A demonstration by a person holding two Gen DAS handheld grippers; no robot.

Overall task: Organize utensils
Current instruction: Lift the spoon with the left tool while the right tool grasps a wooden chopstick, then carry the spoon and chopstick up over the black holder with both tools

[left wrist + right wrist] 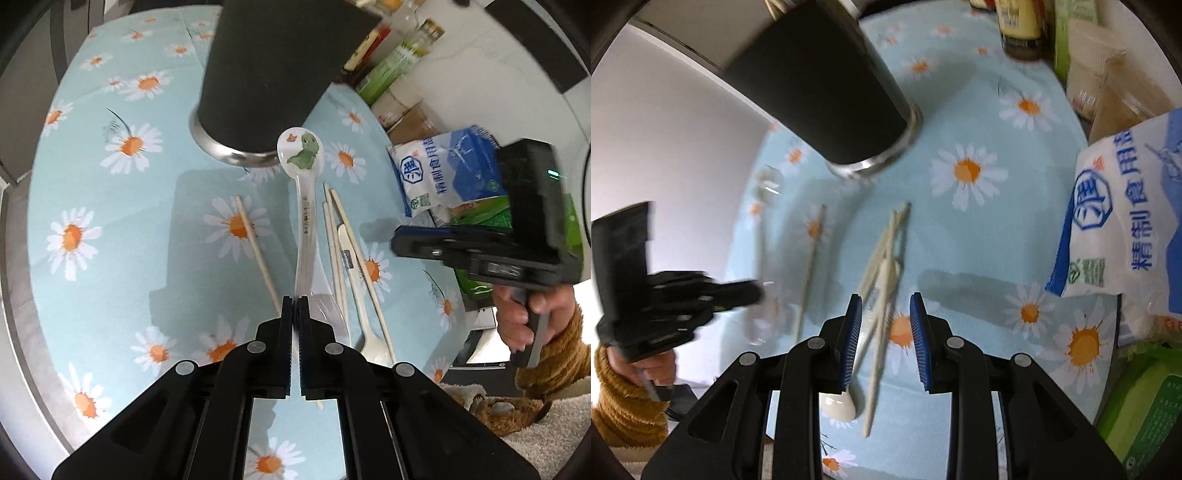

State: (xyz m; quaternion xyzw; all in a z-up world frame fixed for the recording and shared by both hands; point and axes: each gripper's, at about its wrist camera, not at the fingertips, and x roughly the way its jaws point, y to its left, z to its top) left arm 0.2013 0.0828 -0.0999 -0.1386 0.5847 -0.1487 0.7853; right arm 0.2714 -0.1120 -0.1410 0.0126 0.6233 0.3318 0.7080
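A: Item 1, spoon point(303, 173)?

B: Clear plastic w/ a green dinosaur print in the bowl. Left tongs point(295, 306) clenched on its handle end; bowl points away from the tongs, toward the cup. Long axis runs near-to-far, in line w/ the fingers. Looks lifted off the cloth, though I can't be sure from this angle.

A: Item 2, cup point(273, 74)?

B: Tall, dark, w/ a metal base ring, standing on the tabletop point(110, 184) at the far side, straight ahead of the spoon bowl. Right wrist view shows what look like stick tips poking from its rim at top, partly cut off by the frame.

A: Item 3, loose pieces?

B: One lone chopstick point(256, 251) left of the spoon. Right of the spoon, a bundle: three or so chopsticks point(354, 251) crossed over a cream spoon point(839, 406). All lie roughly near-to-far.

A: Right tongs point(885, 314)?

B: Released, nothing gripped. Hanging just above the bundle, whose sticks pass through the gap btwn the fingers, long axis about parallel to them.

A: Which hand for which?

B: Judgement only: left already has the clear spoon aimed at the cup, so it needs to go up and over the rim. Right is nearer the bundle; it would prob. need to turn across the sticks to pinch one.

A: Other stock?

B: Salt bag point(1115, 221) and green pack point(1145, 406) at right, bottles at far edge.
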